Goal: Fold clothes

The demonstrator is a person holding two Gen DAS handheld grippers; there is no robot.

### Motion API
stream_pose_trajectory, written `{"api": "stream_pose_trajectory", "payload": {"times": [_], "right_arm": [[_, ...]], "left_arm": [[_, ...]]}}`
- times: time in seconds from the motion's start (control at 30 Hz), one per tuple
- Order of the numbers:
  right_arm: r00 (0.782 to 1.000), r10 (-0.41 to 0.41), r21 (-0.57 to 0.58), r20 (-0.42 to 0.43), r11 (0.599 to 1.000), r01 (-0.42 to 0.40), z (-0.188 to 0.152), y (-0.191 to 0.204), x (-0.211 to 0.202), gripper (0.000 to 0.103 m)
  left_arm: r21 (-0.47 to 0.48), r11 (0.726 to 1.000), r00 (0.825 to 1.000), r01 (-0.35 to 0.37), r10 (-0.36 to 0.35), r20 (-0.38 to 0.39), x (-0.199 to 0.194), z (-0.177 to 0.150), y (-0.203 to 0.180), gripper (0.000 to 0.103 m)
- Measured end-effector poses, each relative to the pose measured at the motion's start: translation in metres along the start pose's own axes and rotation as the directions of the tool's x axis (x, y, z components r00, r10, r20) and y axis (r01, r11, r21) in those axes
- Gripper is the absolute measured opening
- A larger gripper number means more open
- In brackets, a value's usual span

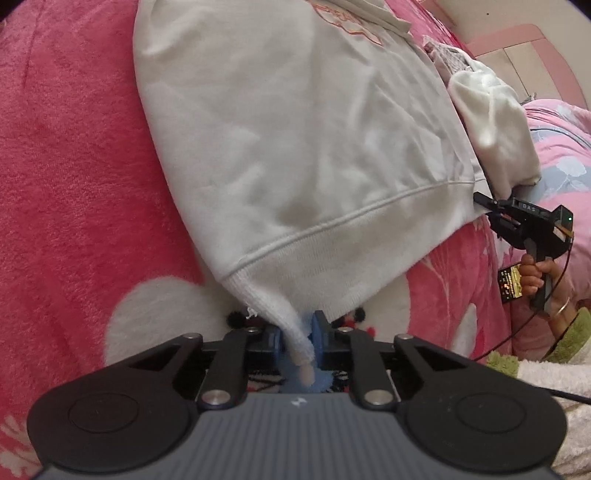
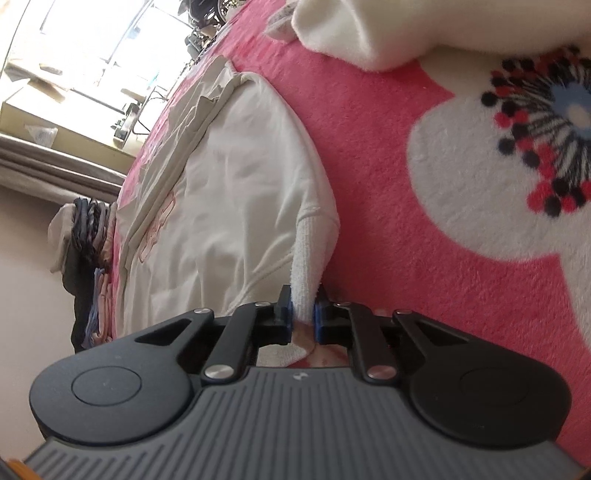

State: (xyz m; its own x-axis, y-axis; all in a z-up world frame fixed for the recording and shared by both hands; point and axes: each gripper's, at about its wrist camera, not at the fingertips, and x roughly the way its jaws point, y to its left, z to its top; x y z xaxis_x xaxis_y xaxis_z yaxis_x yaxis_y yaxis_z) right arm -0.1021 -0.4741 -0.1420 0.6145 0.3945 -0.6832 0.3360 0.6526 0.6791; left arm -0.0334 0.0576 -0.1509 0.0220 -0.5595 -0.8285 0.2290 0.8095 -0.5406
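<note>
Pink fleece blanket [image 1: 74, 155] with white flower print covers the bed under everything. Left gripper [image 1: 300, 339] clamps its blue pads on one ribbed hem corner of the white sweatshirt [image 1: 295, 129]; cloth bunches between the fingers. Right gripper [image 2: 303, 314] pinches the opposite hem corner, ribbed band squeezed between its blue pads. Sweatshirt stretches ahead of both, hem lifted and taut, body lying on the blanket. Beyond the right fingers, a fluffy white garment [image 2: 369, 29]. Off to their left, a clothes stack [image 2: 88, 266] at the bed edge.
</note>
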Motion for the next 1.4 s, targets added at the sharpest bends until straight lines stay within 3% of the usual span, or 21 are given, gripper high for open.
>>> {"api": "stream_pose_trajectory", "payload": {"times": [0.1,0.33,0.6,0.83,1.13,1.4], "right_arm": [[1.000,0.013,-0.022,0.014,1.000,-0.013,-0.001,0.004,-0.005,0.008],[0.994,0.067,-0.024,0.086,0.998,-0.065,-0.003,0.008,-0.018,0.007],[0.981,0.127,-0.049,0.150,0.991,-0.121,0.005,0.027,-0.022,0.007],[0.964,0.199,-0.112,0.177,0.977,-0.182,0.022,0.054,-0.021,0.007],[0.945,0.250,-0.194,0.212,0.958,-0.211,0.058,0.089,-0.013,0.007],[0.940,0.281,-0.245,0.193,0.942,-0.231,0.113,0.137,0.018,0.007]], "left_arm": [[0.044,0.999,1.000,-0.009,0.008,0.027,-0.005,-0.004,-0.007,0.008],[0.091,0.995,0.992,0.041,-0.051,0.116,-0.028,0.001,-0.019,0.007],[0.116,0.991,0.960,0.062,-0.091,0.265,-0.058,0.023,-0.038,0.007],[0.129,0.990,0.919,0.056,-0.101,0.381,-0.088,0.044,-0.042,0.007],[0.067,0.997,0.869,0.038,-0.066,0.490,-0.114,0.063,-0.033,0.007],[-0.021,0.998,0.781,0.056,-0.031,0.624,-0.135,0.106,-0.019,0.007]]}}
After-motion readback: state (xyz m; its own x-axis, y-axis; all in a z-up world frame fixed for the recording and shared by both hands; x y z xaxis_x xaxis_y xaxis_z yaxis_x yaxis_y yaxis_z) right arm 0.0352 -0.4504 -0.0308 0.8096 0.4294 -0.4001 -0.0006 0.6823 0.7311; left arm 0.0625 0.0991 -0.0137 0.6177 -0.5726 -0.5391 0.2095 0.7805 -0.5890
